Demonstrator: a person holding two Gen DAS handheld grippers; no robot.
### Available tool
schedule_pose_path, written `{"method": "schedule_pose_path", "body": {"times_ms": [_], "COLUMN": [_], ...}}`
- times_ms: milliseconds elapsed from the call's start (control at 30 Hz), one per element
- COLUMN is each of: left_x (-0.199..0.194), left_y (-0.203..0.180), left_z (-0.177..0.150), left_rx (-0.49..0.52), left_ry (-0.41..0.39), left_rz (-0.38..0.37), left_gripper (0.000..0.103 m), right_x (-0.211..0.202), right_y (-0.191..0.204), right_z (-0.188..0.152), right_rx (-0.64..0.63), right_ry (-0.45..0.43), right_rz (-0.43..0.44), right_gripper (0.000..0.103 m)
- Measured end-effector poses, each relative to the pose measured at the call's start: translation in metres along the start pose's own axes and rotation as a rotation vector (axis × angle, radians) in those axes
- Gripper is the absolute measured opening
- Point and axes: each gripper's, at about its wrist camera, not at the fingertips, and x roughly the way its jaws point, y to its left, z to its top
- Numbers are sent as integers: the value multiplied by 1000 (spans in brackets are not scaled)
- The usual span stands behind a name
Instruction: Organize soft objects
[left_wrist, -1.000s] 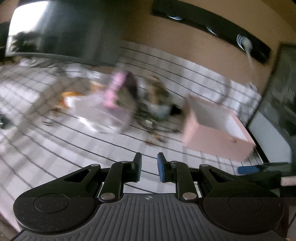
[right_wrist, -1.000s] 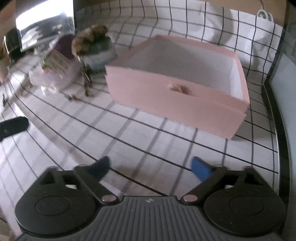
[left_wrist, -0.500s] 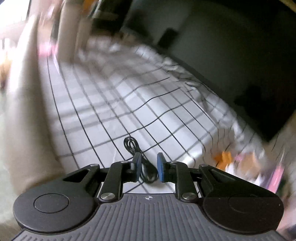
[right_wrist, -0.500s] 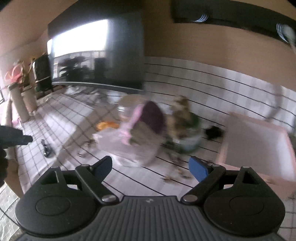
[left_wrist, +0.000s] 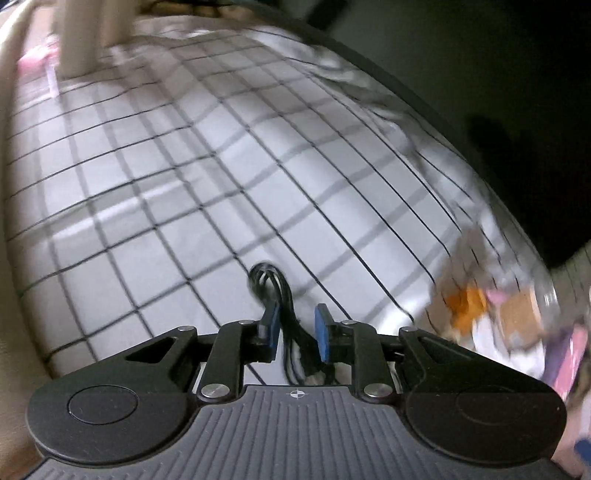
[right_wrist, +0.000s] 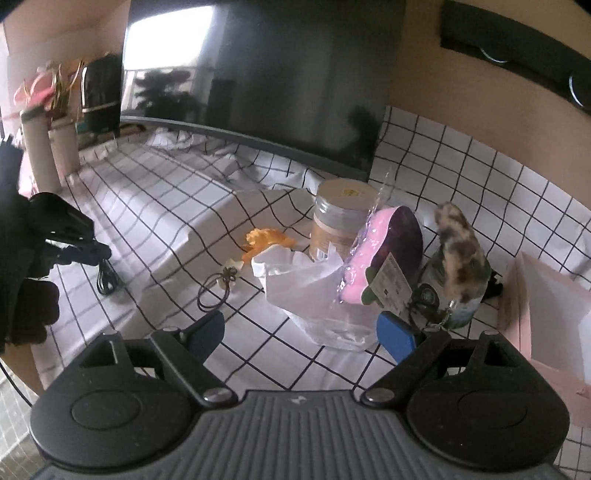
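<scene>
Left gripper (left_wrist: 294, 331): jaws narrowly parted, straddling the coiled black cable (left_wrist: 275, 286) on the checked cloth (left_wrist: 155, 192); nothing pinched yet, as far as I can tell. I'd ease lower so both pads bracket the whole bundle, then close slowly; loose loops may slip out.

Right gripper (right_wrist: 300, 334): spread wide, empty, hovering short of the clutter. Ahead lie a hair tie (right_wrist: 214, 288), white plastic bag (right_wrist: 310, 295), jar (right_wrist: 341, 218), packaged pink pad (right_wrist: 373, 258) and fuzzy mottled scrunchie (right_wrist: 460, 247). Pink box (right_wrist: 546, 317) waits far right.
</scene>
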Motion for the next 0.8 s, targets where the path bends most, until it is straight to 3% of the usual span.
{"method": "schedule_pose_path", "body": {"times_ms": [67,167,267,467,533,633,800], "left_x": [-3,-8,-6,6,7,5,3], "left_y": [-4,-4,-6,-27,-28,-23,-4], "left_z": [-9,-18,-14,-10,-13,-21,-12], "left_rx": [37,40,-2,83,124,181,178], "left_ry": [-8,-66,-50,-48,-58,-93,-49], "left_rz": [2,81,96,146,147,120,-18], "left_gripper": [23,32,31,31,29,28,21], "right_x": [6,17,24,16,20,36,77], "right_y": [-3,-6,-6,1,4,13,39], "right_z": [0,-2,-2,4,8,13,19], "right_rx": [3,11,13,-28,-34,-3,20], "right_ry": [7,16,23,-29,-39,-1,44], "right_rz": [17,24,63,111,138,212,225], "right_gripper": [91,91,91,90,82,62,60]}}
